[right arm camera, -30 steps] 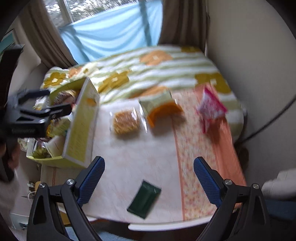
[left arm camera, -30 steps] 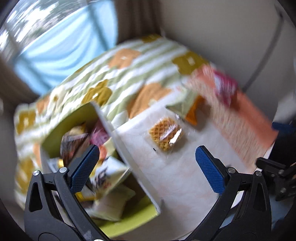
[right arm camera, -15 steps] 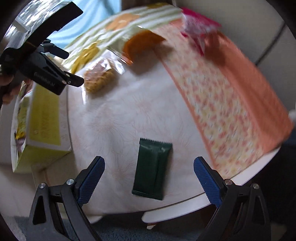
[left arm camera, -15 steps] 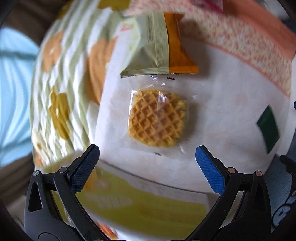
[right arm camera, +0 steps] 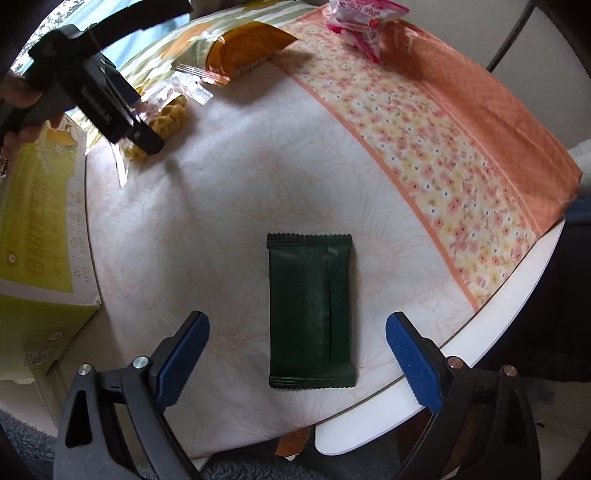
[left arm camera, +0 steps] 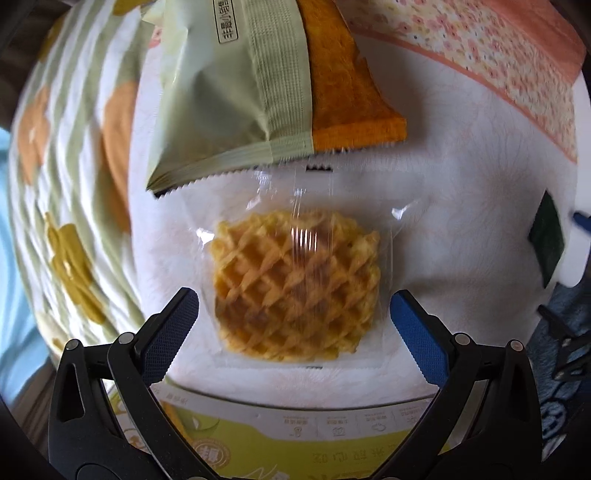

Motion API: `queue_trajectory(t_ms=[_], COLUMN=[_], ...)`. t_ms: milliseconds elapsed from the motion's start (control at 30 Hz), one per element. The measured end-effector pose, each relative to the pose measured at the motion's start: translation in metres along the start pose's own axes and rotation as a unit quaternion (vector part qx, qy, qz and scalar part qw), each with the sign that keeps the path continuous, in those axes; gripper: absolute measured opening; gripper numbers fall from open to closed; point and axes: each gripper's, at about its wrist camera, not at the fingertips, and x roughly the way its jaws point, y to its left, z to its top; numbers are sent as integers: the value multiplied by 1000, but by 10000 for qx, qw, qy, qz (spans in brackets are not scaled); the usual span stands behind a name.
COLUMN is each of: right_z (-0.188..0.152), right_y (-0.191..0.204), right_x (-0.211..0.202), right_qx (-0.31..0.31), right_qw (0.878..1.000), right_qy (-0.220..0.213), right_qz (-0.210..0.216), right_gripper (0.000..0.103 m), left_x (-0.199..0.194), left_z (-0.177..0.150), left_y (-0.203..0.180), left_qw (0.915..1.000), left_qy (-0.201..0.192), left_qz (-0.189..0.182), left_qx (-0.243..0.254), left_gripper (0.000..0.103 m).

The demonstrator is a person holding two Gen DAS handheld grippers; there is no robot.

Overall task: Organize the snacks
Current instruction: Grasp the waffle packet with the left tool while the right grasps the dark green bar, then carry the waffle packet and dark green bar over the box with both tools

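Left gripper (left arm camera: 293, 314): jaws wide apart, pointing steeply down, straddling the clear-wrapped waffle (left arm camera: 295, 284); pads beside the wrapper's edges, not pressing. A second ago this view took in the open snack box with the waffle far off; now the waffle fills the middle of the frame and only the box's yellow-green wall (left arm camera: 295, 435) shows at the near edge.

Beyond the waffle: green-and-orange packet (left arm camera: 258, 85), its serrated edge overlapping the wrapper's far end.

Right gripper (right arm camera: 297, 343): jaws closing slightly, dark green packet (right arm camera: 310, 314) between them, untouched, flat on the white tablecloth (right arm camera: 221, 203) near the table's edge (right arm camera: 480, 332). Earlier the packet sat small and skewed; now larger, lined up between the fingers.

Farthest: pink packet (right arm camera: 360, 22) on the orange border.
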Motion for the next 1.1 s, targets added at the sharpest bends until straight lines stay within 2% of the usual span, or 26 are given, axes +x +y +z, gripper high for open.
queue_trajectory(t_ms=[67, 133, 200, 300, 367, 500, 700, 767, 900, 1100], right_z=[-1, -1, -1, 0, 1, 2, 6, 7, 16, 20], right_y=[-1, -2, -4, -4, -2, 4, 9, 9, 1, -9], right_x=[4, 9, 11, 16, 21, 28, 29, 25, 27, 11], right_qx=[26, 64, 80, 82, 74, 16, -151, -194, -112, -87], right_qw=[10000, 9999, 9999, 9998, 9998, 9997, 9992, 9992, 9997, 9997], right_qy=[71, 95, 98, 114, 137, 128, 63, 36, 48, -168], right_qz=[-38, -63, -102, -128, -126, -218, -370, -343, -220, -123], right_gripper=[86, 85, 85, 83, 76, 73, 52, 40, 40, 40], left_x=[1, 2, 0, -2, -5, -9, -16, -15, -19, -32], left_z=[4, 5, 4, 0, -2, -5, -9, -8, -6, -10], left_y=[1, 1, 2, 0, -1, -4, -15, -21, -26, -31], left_qw=[10000, 9996, 9997, 9995, 9992, 9988, 9983, 9981, 9979, 9980], left_qy=[6, 9, -12, -114, -194, -229, -259, -259, -293, -339], left_qz=[26, 211, 100, 60, 80, 102, 217, 243, 246, 297], left_qx=[73, 204, 238, 291, 342, 410, 480, 505, 517, 440], left_gripper=[102, 91, 83, 79, 78, 75, 74, 74, 74, 73])
